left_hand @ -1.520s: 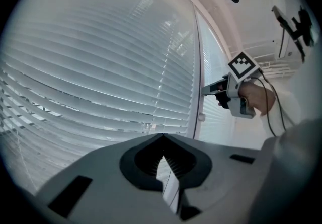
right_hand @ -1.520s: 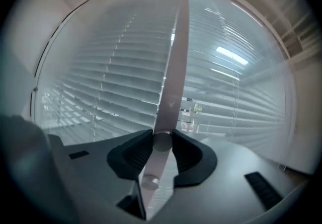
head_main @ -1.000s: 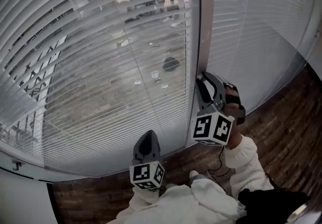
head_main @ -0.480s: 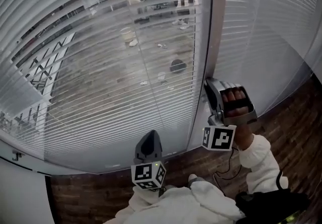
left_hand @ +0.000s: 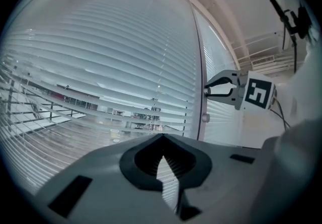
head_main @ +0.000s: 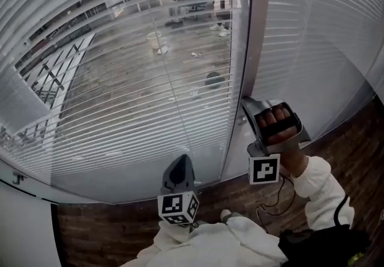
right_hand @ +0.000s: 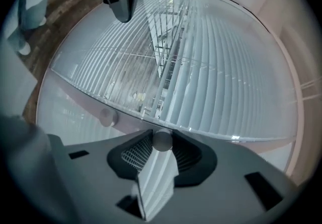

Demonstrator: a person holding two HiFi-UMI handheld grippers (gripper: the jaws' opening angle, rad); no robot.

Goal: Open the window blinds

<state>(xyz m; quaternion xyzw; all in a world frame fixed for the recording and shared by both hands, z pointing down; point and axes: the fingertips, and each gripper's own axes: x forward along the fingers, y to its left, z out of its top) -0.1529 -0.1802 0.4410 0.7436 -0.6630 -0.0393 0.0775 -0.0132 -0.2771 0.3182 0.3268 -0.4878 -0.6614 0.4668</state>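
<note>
Clamped on the small round knob (right_hand: 162, 141) of the frame (head_main: 255, 38), the jaws of the right gripper (right_hand: 162, 136) are seen grasping it. The blinds (head_main: 120, 80) are hung just left of the frame, slats partly turned. The left gripper (left_hand: 161, 138) is held apart from the frame, jaws clenched and empty.

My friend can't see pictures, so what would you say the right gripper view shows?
The right gripper is shut on a small round knob on the window frame. Beyond are white blinds, and the left gripper shows at top left.
</note>
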